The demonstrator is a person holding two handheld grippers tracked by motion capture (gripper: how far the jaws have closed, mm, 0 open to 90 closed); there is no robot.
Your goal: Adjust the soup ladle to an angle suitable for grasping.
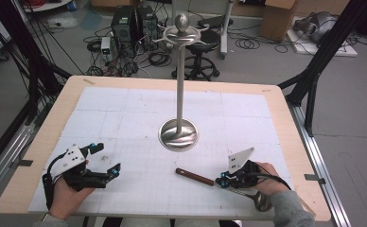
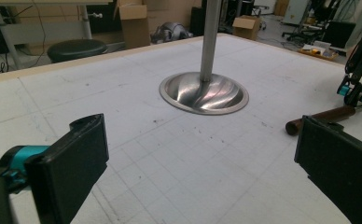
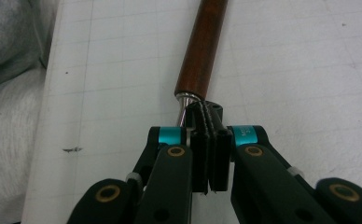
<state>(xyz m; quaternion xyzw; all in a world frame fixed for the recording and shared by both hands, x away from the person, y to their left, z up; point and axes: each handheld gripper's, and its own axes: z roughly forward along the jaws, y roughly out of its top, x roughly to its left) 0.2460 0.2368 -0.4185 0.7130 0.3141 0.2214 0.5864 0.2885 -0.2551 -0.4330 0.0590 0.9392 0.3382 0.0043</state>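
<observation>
**Ladle gripped at the near right edge; left gripper idle with jaws apart**

The right gripper sits low over the table, close to its near edge and toward the right corner. Its jaws are clenched on the metal shaft of the ladle, just behind the point where the wooden handle ends. In the right gripper view the two pads meet almost flat, with the thin shaft pinched at their tips. The ladle lies on the white gridded mat, its handle pointing toward the middle of the table and its bowl just beside the mat's near edge, next to the person's right hand.

The left gripper rests near the near left corner, jaws spread wide with nothing between them. In the left gripper view bare mat shows between the pads.

The utensil stand occupies the centre of the mat, its round base well apart from both grippers and its pole rising to the hooks. Bare mat lies between the stand's base and the handle tip, and across the whole far half of the table.
</observation>
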